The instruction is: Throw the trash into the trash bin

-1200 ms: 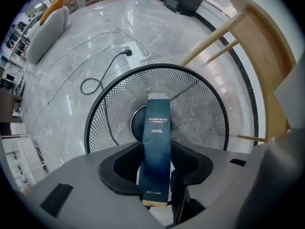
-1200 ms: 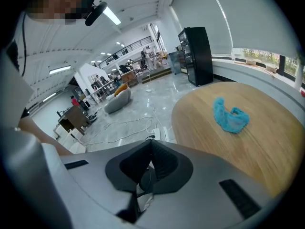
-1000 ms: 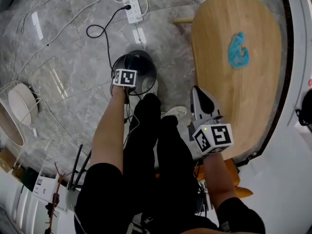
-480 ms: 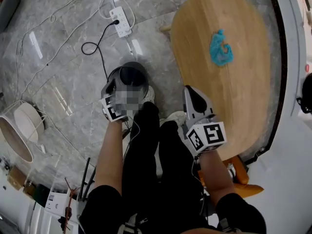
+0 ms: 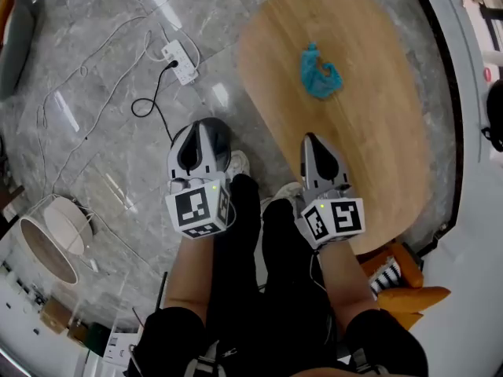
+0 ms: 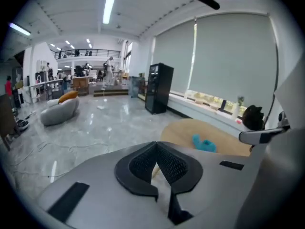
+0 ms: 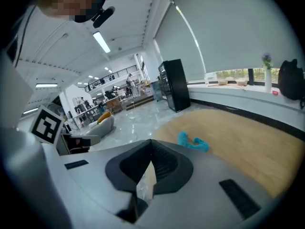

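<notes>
Holding both grippers over the person's legs (image 5: 259, 273) at lower centre of the head view; left gripper (image 5: 198, 126) jaws are sitting fully closed, nothing between them; right gripper (image 5: 310, 141) jaws are likewise meeting at the tips, empty; teal crumpled trash (image 5: 320, 73) is lying on the wooden table (image 5: 377, 132), upper right of the frame, well apart from both grippers; dark round trash bin (image 5: 222, 136) is standing on the grey floor (image 5: 102, 132) beside the table's left edge, partly covered by the left gripper.
</notes>
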